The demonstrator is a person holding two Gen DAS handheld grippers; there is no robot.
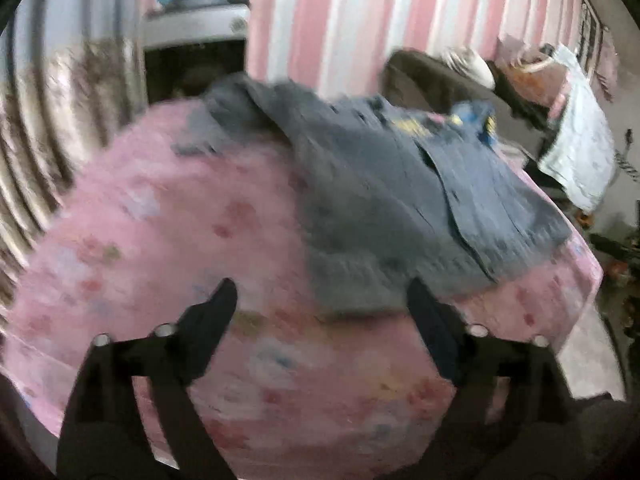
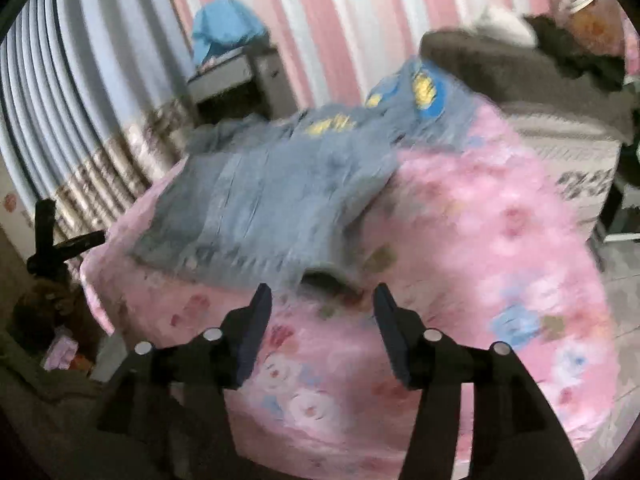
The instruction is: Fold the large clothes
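Both the left claw (image 1: 320, 300) and the right claw (image 2: 322, 300) hung open and empty above the pink bed (image 1: 180, 240), just near of the grey-blue garment (image 1: 380, 208), which lay blurred, partly folded.

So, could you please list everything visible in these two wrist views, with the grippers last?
Denim garment: one, grey-blue with yellow and blue patches, spread on the bed.
Bedspread: one, pink floral, covering the bed.
Wall: pink and white stripes, behind the bed.
Blue cloth: one, on the grey table by the wall.
Dark blanket: one, brown, far end of the bed.
Left gripper: black, open, nothing between the fingers.
Right gripper: black, open, empty, before the garment's near edge.
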